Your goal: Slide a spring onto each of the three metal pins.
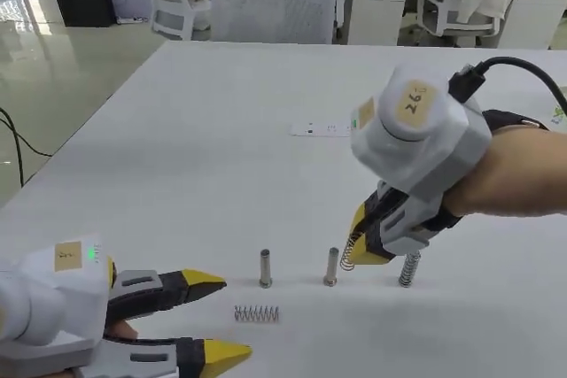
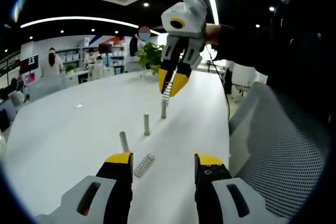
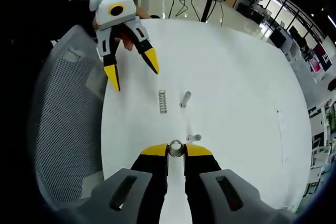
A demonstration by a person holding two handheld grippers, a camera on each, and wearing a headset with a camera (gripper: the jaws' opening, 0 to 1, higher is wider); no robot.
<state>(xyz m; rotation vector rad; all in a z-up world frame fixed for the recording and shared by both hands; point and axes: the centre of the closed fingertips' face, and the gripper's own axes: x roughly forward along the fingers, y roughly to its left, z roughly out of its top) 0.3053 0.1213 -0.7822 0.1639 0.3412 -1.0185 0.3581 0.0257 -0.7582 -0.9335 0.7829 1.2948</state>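
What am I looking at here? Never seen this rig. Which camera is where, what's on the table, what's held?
No robot arm: a person holds a two-finger gripper in each hand. The head view comes from a headset camera looking down at the white table. The two round pictures come from fisheye cameras riding on the grippers, each looking along its own yellow-tipped fingers. The left gripper is open and holds nothing; a loose spring lies flat on the table just ahead of it. The right gripper is shut on a second spring, held near the middle pin. Three short metal pins stand upright in a row. In the head view, the left pin and the middle pin are bare; the right pin seems to carry a spring already.
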